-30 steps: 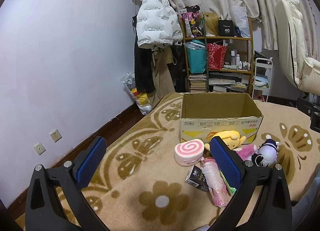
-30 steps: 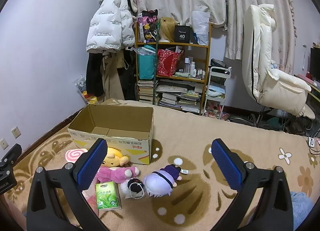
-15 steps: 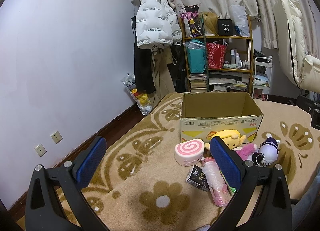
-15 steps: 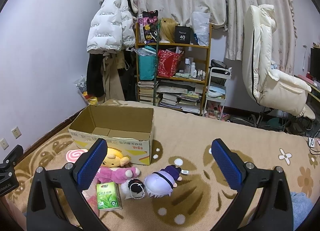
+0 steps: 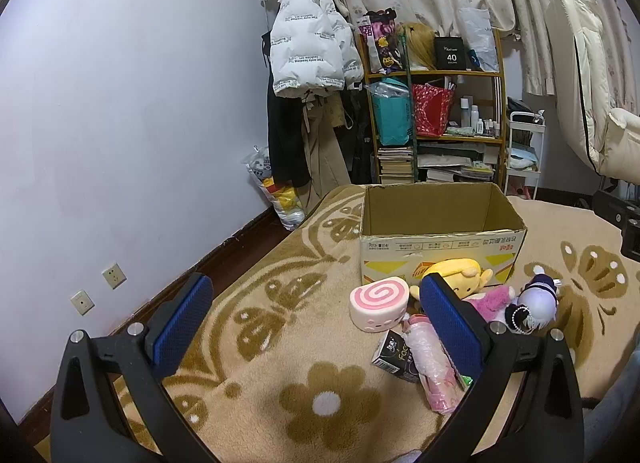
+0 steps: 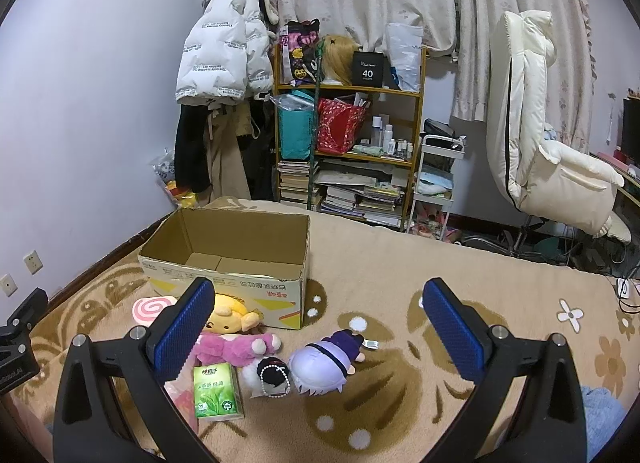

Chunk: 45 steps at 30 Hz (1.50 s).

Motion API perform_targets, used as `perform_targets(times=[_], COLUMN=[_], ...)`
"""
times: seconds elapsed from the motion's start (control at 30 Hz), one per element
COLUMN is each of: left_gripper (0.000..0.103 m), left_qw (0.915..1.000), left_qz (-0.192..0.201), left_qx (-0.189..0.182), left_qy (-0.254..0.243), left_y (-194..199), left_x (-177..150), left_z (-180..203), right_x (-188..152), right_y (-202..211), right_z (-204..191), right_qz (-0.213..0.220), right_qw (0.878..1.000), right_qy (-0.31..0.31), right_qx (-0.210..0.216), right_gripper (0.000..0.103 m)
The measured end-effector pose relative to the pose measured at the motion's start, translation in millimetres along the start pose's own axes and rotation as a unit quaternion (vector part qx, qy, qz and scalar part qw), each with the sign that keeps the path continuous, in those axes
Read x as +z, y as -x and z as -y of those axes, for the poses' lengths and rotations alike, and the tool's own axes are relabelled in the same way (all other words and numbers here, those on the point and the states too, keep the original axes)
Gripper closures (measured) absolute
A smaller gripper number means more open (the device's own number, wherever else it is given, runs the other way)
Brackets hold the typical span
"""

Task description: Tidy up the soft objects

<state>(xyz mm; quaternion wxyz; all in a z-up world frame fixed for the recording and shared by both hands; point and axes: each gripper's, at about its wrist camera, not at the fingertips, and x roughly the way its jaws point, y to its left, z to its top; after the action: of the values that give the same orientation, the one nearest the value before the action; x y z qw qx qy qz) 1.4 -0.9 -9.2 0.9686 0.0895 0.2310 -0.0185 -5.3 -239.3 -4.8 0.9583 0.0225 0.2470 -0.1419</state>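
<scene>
An open, empty cardboard box (image 5: 436, 239) stands on the beige patterned blanket (image 5: 280, 343); it also shows in the right wrist view (image 6: 240, 283). In front of it lie a pink swirl-roll squishy (image 5: 378, 303), a yellow-haired plush in pink (image 5: 460, 271), a purple-haired plush doll (image 6: 324, 363), a green tissue pack (image 6: 216, 391), a pink wrapped pack (image 5: 430, 367) and a small black box (image 5: 394, 351). My left gripper (image 5: 316, 319) is open and empty, above the blanket left of the pile. My right gripper (image 6: 316, 323) is open and empty, above the purple doll.
A cluttered wooden shelf (image 6: 348, 143) and a coat rack with a white puffer jacket (image 6: 224, 59) stand behind the box. A cream recliner chair (image 6: 552, 159) is at the right. The wall (image 5: 120, 123) runs along the left.
Both grippers stay open; the views shift only slightly. No object has moved.
</scene>
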Motion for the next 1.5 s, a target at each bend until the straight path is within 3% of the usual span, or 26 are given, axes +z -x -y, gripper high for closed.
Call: perform_targets(times=[1.5], left_gripper=[0.001], left_qw=[1.0000], left_qz=[-0.006], left_qx=[0.002], left_qy=[-0.007], left_y=[-4], left_x=[-12], left_z=[5], right_x=[-13], right_y=[-7], right_z=[-2], right_qz=[-0.008], right_qw=[1.000], right_qy=[-0.001], right_qx=[0.002], right_gripper=[0.000])
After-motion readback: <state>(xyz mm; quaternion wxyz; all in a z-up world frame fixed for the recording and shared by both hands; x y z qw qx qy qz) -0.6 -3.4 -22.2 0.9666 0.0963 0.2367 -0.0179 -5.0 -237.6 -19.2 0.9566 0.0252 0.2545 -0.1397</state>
